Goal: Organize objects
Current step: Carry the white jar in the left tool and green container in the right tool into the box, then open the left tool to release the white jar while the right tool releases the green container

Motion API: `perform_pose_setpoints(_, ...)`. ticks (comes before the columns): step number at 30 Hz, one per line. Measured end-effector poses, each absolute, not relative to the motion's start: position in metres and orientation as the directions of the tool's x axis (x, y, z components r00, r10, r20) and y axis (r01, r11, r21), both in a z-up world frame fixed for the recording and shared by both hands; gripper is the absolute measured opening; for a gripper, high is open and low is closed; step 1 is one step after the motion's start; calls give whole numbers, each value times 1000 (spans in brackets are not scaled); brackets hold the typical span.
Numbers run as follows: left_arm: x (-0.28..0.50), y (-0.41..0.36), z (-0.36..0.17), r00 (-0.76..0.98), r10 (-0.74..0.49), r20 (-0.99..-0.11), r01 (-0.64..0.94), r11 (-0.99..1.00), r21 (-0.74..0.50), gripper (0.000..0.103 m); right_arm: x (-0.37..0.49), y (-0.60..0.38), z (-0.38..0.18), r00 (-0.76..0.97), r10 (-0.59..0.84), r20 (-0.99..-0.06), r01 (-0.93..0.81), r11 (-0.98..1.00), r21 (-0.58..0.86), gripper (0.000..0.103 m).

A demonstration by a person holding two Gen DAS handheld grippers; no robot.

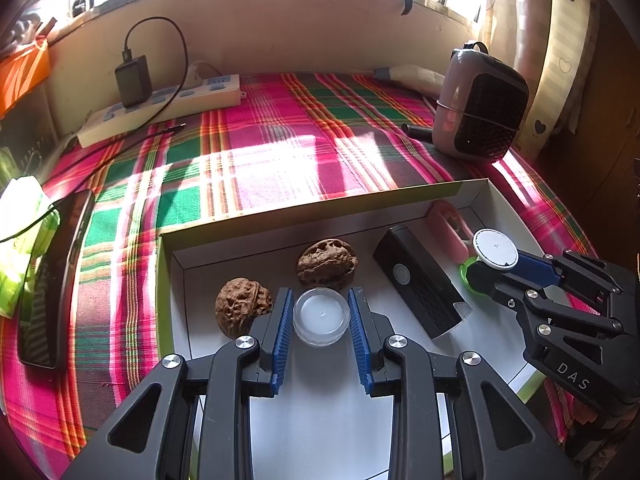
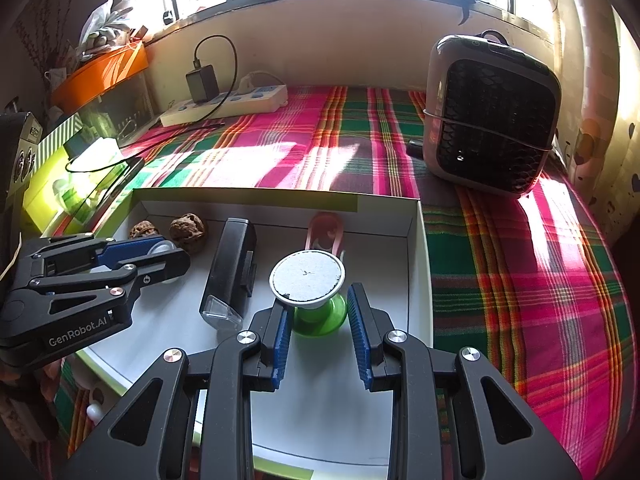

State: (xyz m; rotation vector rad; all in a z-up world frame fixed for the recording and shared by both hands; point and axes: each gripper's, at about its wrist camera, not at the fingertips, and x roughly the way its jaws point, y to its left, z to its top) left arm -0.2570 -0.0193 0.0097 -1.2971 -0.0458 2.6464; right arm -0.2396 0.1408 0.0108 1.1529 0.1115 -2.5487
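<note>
Your left gripper [image 1: 321, 312] fingers clamp the clear round container [image 1: 321, 315] in the white box [image 1: 460, 194]. Your right gripper [image 2: 319, 307] fingers grip the green spool [image 2: 319, 314], beside the black device [image 2: 230, 272].

Pink clip [image 2: 324, 232] half hidden behind white-topped spool [image 2: 307, 276], phone [image 1: 52, 280] partly cut off

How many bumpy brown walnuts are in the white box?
2. One walnut sits just left of the left gripper's fingers; the other walnut lies further back, near the box's far wall. None seem hidden.
</note>
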Motion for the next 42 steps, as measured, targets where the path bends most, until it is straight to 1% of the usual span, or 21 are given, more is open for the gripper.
perform_pose_setpoints(15,-256,-20,9,-596,190,-780,-162,-980,-116,27,-237,141,11,-612,-276,-741,336,-939,72,30)
perform_pose_setpoints(25,-256,-19,9,-596,191,-780,-164,-980,-115,30,-236,142,12,-612,-276,-741,333,-940,75,30)
perform_pose_setpoints(27,-256,-19,9,-596,191,-780,-164,-980,-115,30,-236,142,12,-612,-277,-741,333,-940,76,31)
perform_pose_setpoints(29,-255,-19,9,-598,192,-778,-164,-980,-115,30,-235,142,12,-613,-280,-739,334,-939,80,38)
perform_pose_setpoints(31,-255,-18,9,-599,191,-778,-163,-980,-115,31,-235,141,13,-610,-286,-739,338,-938,84,41)
perform_pose_setpoints(39,-246,-17,15,-608,180,-773,-157,-982,-105,34,-230,142,14,-609,-285,-741,331,-939,89,42)
perform_pose_setpoints(42,-242,-18,16,-611,181,-771,-156,-982,-107,34,-227,140,15,-610,-286,-739,332,-939,90,44)
